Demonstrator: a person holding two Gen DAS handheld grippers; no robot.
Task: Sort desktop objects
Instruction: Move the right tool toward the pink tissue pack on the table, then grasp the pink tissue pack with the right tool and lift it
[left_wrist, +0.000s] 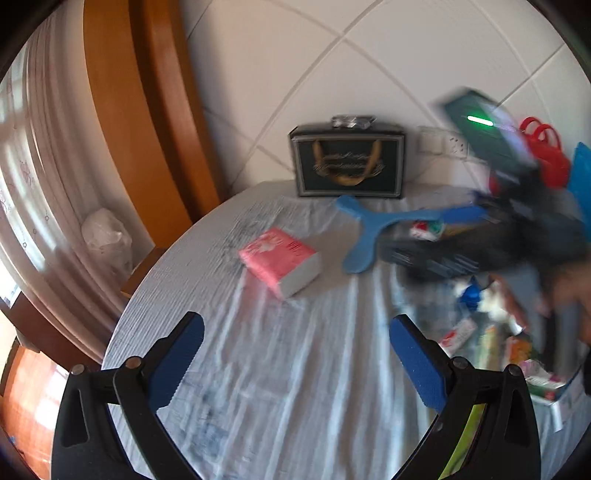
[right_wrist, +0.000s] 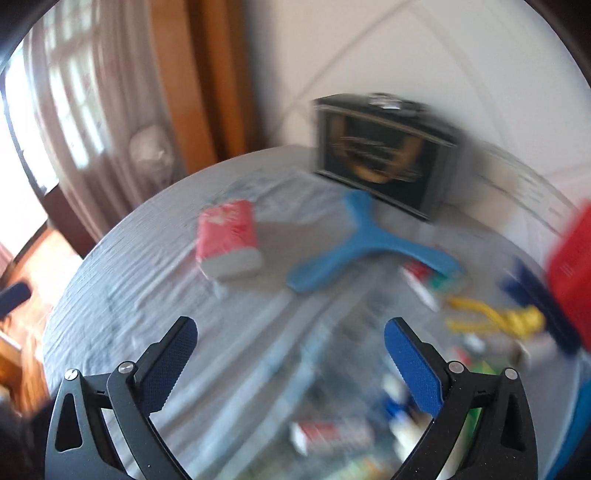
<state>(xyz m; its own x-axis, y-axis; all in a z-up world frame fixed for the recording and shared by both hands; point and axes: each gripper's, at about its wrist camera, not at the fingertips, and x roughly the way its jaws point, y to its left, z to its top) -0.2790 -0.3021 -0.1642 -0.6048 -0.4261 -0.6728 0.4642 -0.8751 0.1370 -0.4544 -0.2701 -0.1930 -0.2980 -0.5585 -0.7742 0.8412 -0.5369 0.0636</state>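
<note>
— Both tools look idle to me. The left gripper has its jaws spread wide, nothing between those ribbed blue pads, just the wrinkled pale tablecloth below.

— Same with the right gripper: spread apart, empty, black frame with bright screws.

— From the left one, the pink tissue pack lies at twelve o'clock, soft and blocky, with a grey end. Its print is too smeared to read.

— And the blue three-armed boomerang, flat plastic, sits at one o'clock, near the pack but apart.

— Behind both, against the tiled wall, stands a dark gift box with a gold handle; its script lettering is unreadable.

— From the right one, at two o'clock, there's a yellow cord amid blurred small packets. A red basket crowds the three o'clock edge.
</note>
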